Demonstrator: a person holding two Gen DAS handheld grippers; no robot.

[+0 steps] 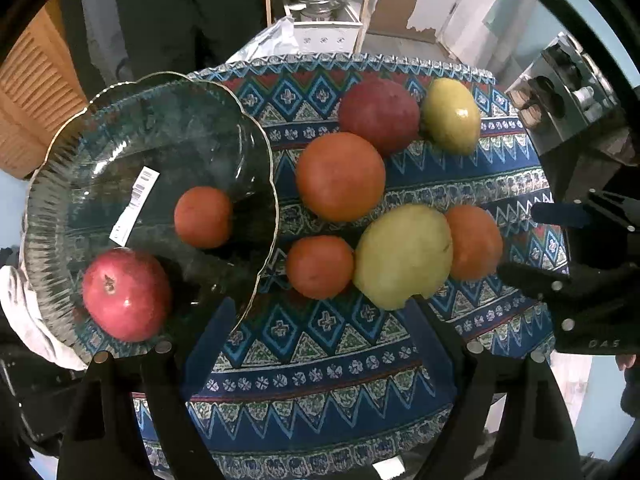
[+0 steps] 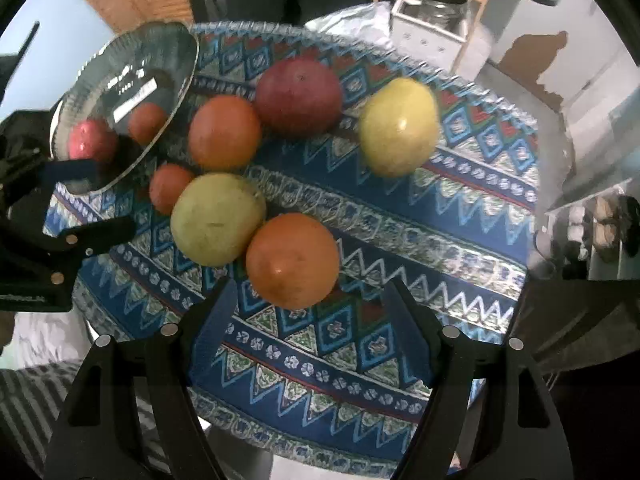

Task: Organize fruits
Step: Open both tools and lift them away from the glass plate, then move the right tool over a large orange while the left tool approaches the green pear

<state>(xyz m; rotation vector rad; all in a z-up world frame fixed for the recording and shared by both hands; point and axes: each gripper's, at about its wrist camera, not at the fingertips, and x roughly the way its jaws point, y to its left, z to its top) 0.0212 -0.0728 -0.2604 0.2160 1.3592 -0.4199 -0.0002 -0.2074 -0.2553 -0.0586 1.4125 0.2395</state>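
A glass bowl [image 1: 264,140] [image 2: 188,76] at the table's left holds a red apple [image 1: 126,294] and a small orange [image 1: 203,217]. Loose on the patterned cloth [image 1: 320,360] lie a big orange [image 1: 340,176], a dark red fruit [image 1: 378,114], two yellow-green fruits [image 1: 403,256] [image 1: 451,116], a small orange [image 1: 320,267] and another orange [image 1: 474,242] [image 2: 292,260]. My left gripper [image 1: 320,320] hangs open over bare cloth, below the small orange. My right gripper [image 2: 312,312] [image 1: 532,248] is open, and that last orange sits just ahead of its fingertips, untouched.
The round table's edge curves close behind the fruits. Beyond it stand a wooden shelf with pots [image 1: 320,0], a louvred wooden door [image 1: 32,92] and a person in dark clothes [image 1: 180,12]. A white cloth [image 1: 20,308] lies left of the bowl.
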